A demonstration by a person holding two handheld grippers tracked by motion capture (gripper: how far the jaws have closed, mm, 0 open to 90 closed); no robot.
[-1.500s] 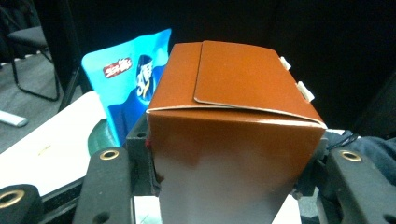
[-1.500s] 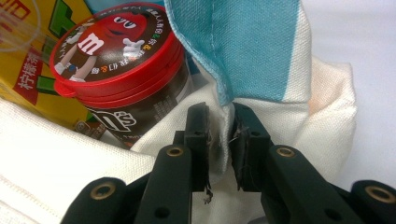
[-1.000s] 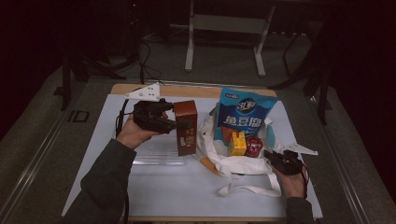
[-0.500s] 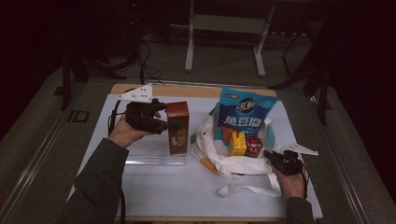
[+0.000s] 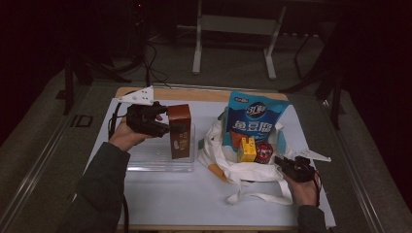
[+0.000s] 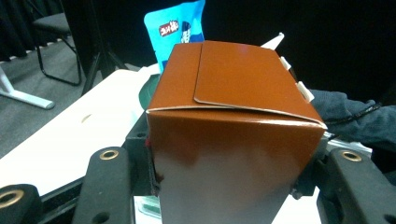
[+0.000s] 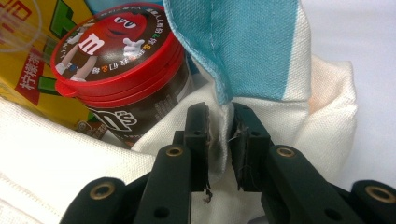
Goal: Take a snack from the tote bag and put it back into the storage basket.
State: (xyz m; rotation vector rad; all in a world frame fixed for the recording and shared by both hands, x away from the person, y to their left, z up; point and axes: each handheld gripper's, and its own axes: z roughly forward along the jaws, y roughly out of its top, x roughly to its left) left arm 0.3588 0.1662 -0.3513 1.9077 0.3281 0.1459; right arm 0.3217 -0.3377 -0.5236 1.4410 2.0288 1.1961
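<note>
At the left of the high view, the left gripper (image 5: 163, 121) has its jaws closed on the two sides of a tall brown cardboard box (image 5: 179, 131), one of its kind. The box stands upright in a clear shallow plastic tray (image 5: 145, 162) on the white table (image 5: 184, 199). The left gripper view adds what the high view cannot give: the box's glossy folded top flap (image 6: 243, 77), its plain shiny side face, and both black jaws pressed against its sides.

Right of the tray lies one white cloth bag with loose handles (image 5: 252, 174), mouth open. In it stand one blue snack pouch with white lettering (image 5: 253, 121), one yellow drink carton (image 5: 247, 149) and one round chocolate tub with a red lid (image 5: 264, 151), the carton and tub side by side.

At the far right, the right gripper (image 5: 286, 165) rests at the bag's edge. The right gripper view shows its jaws nearly together, pinching a fold of the white cloth (image 7: 219, 140), with the tub's red cartoon-printed lid (image 7: 116, 42) just behind and a blue fabric panel (image 7: 243, 42) above.
</note>
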